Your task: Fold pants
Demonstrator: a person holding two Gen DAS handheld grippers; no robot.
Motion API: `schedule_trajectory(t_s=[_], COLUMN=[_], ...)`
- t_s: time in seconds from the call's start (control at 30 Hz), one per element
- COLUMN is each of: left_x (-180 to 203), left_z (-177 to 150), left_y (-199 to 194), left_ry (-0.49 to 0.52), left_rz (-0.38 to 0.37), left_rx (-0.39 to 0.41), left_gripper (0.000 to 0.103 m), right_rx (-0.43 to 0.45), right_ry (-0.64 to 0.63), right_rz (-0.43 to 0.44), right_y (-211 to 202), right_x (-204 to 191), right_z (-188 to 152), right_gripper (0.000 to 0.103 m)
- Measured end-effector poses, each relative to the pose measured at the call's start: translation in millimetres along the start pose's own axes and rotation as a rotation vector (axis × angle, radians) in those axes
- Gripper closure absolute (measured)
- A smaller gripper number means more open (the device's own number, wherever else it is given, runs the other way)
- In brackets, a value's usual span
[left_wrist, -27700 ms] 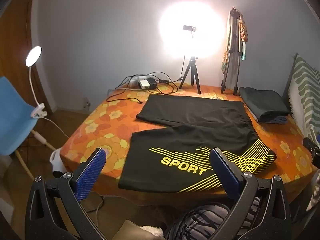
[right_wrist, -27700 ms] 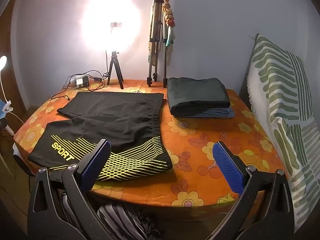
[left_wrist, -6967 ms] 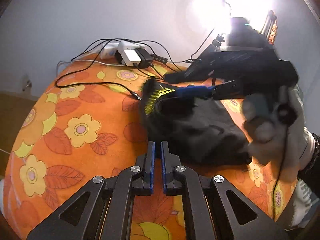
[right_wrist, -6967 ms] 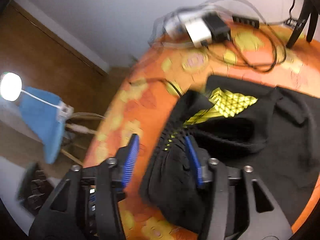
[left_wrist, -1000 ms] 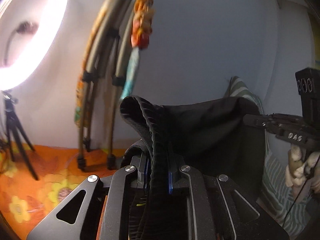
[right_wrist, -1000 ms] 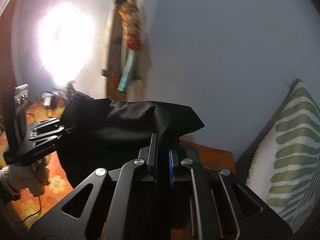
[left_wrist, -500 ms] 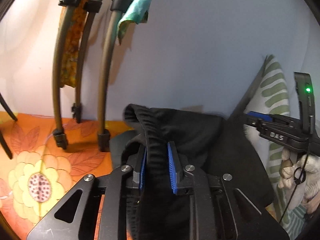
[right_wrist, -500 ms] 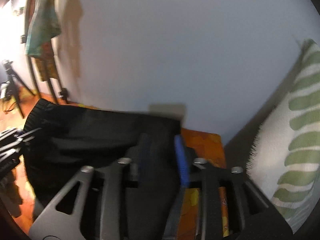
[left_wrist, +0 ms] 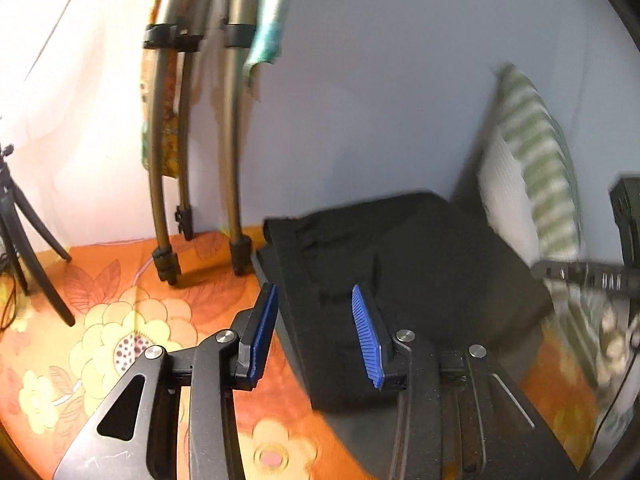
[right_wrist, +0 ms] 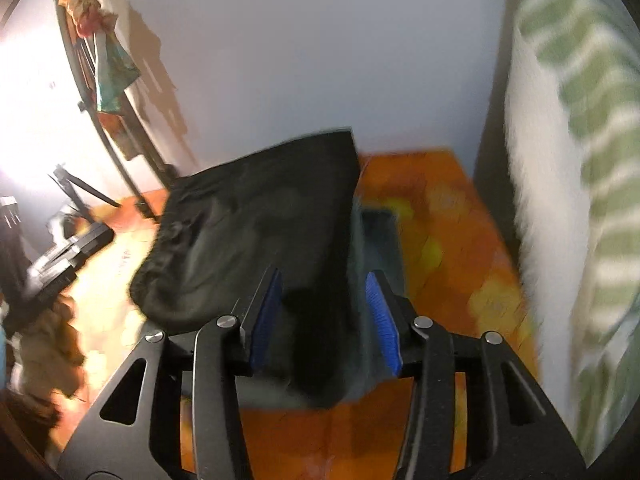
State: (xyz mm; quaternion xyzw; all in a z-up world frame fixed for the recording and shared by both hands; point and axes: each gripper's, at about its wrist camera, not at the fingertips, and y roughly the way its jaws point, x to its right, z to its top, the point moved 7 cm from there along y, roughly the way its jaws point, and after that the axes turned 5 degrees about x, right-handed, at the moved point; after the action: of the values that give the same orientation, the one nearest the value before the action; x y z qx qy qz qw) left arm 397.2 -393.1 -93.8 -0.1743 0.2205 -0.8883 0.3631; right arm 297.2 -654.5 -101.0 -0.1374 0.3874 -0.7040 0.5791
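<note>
Black pants (left_wrist: 420, 248), orange floral bedspread (left_wrist: 120, 320), green-striped pillow (left_wrist: 536, 152).

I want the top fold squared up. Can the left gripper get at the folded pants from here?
Probably yes. The left gripper is open, its fingers straddling the near edge of the pants, with nothing in between.

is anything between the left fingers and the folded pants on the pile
Nothing visible. The left gripper has just been opening, and the folded black pants lie on the clothes pile directly between and beyond its blue fingers, pads apart from the cloth.
</note>
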Motion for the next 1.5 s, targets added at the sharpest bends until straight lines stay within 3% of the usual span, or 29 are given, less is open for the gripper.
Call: schedule_trajectory(t_s=[0.13,0.37,0.43,0.47,0.5,0.67,0.87,1.03,1.1,1.17,1.23,1.33,1.5], left_x=[15,17,22,26,29,39,45,43,42,39,37,35,32], left_z=[-27,-33,-39,-43,-47,-56,-59,-56,-53,-51,-49,-46,-39], left_y=[-9,-13,-10,-8,-6,-1,-6,-20,-31,-44,-59,-80,-121], left_ry=[0.164,0.193,0.229,0.251,0.267,0.247,0.268,0.246,0.226,0.195,0.177,0.158,0.129], left_rz=[-0.036,-0.044,-0.058,-0.061,-0.063,-0.088,-0.092,-0.092,-0.094,-0.098,-0.097,-0.096,-0.084], left_rx=[-0.039,-0.072,-0.084,-0.095,-0.106,-0.129,-0.125,-0.122,-0.117,-0.111,-0.102,-0.090,-0.054], left_gripper=[0.066,0.066,0.066,0.066,0.066,0.066,0.066,0.066,0.066,0.065,0.056,0.055,0.048], right_rx=[-0.011,-0.081,-0.084,-0.088,-0.093,-0.081,-0.098,-0.081,-0.059,-0.033,-0.016,0.009,0.069], right_ry=[0.002,0.112,0.102,0.088,0.067,-0.050,-0.042,-0.043,-0.030,-0.019,-0.016,-0.034,-0.109], right_rz=[0.026,0.040,0.023,0.011,0.000,-0.083,-0.148,-0.136,-0.115,-0.113,-0.106,-0.098,-0.098], right_y=[-7,19,19,20,20,18,20,14,4,-8,-21,-44,-83], right_x=[-13,-18,-19,-20,-22,-28,-10,-10,-13,-15,-19,-31,-63], right_z=[-17,-26,-25,-25,-25,-24,-30,-29,-29,-29,-32,-40,-53], right_gripper=[0.053,0.052,0.062,0.078,0.085,0.091,0.091,0.087,0.073,0.071,0.071,0.071,0.056])
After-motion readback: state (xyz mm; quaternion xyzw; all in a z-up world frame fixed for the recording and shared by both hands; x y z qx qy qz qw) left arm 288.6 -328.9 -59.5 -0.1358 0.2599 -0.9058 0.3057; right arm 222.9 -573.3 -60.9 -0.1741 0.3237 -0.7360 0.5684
